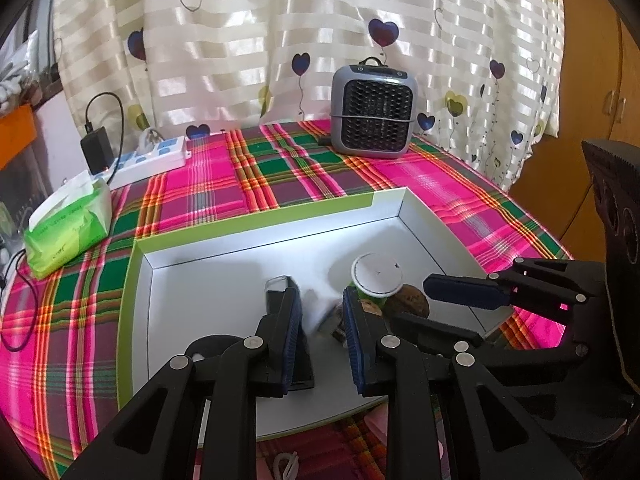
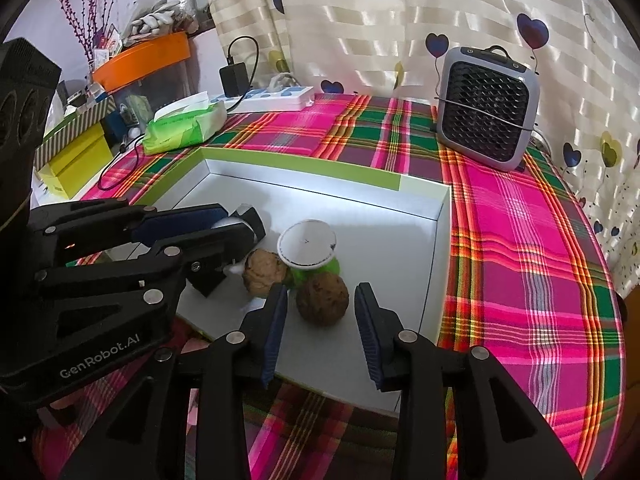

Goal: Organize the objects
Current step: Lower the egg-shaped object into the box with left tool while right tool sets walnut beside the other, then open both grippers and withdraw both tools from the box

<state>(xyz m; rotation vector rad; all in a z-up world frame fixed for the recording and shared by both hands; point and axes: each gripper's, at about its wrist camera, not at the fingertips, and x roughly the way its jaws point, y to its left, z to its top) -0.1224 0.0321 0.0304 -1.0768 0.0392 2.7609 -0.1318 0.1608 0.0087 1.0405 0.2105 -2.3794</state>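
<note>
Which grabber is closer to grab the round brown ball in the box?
Probably the right gripper: the brown ball sits just ahead of its open fingers.

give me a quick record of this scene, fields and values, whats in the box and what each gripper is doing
surface: plaid tablecloth
container: shallow white box with green rim
in box: green cup with white lid, two brown walnuts, a black object
left gripper: over the box, jaws slightly apart, contents blurred
right gripper: open, jaws either side of the nearer walnut, not pressing it
behind box: grey fan, green tissue pack, power strip
</note>
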